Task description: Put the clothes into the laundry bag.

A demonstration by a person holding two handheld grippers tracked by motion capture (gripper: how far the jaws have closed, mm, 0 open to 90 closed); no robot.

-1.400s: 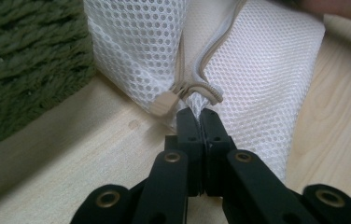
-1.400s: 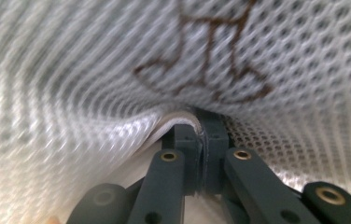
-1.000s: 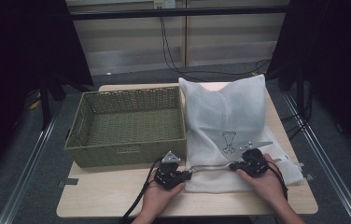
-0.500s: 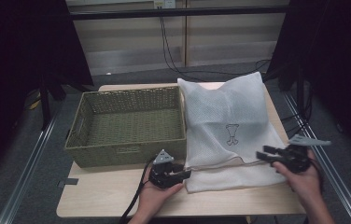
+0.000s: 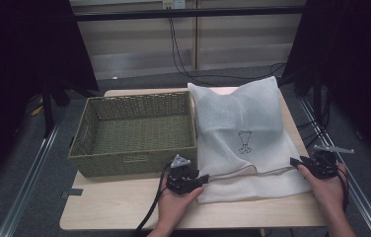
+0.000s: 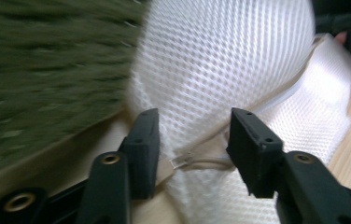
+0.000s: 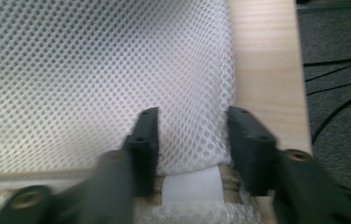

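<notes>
A white mesh bag (image 5: 242, 123) lies flat on the table, with its zipper edge running across near the front. My left gripper (image 5: 201, 180) sits at the left end of that edge. Its jaws have just been opening, and in the left gripper view (image 6: 194, 121) they stand apart with the zipper end and mesh (image 6: 220, 60) between them. My right gripper (image 5: 297, 162) is at the bag's right edge. Its jaws (image 7: 192, 116) have just been closing around the mesh (image 7: 94, 70) and the zipper band, but both pads still stand off it.
A green wicker basket (image 5: 134, 160) stands left of the bag, close to my left gripper, and it fills the left of the left gripper view (image 6: 33, 70). Bare wooden tabletop (image 5: 124, 207) runs along the front. The table's right edge (image 7: 267, 56) is just beyond my right gripper.
My right gripper has slid right along the zipper edge, from the middle of the bag to its right side. Both grippers' jaws, shut before, now stand apart. The left hand has barely moved.
</notes>
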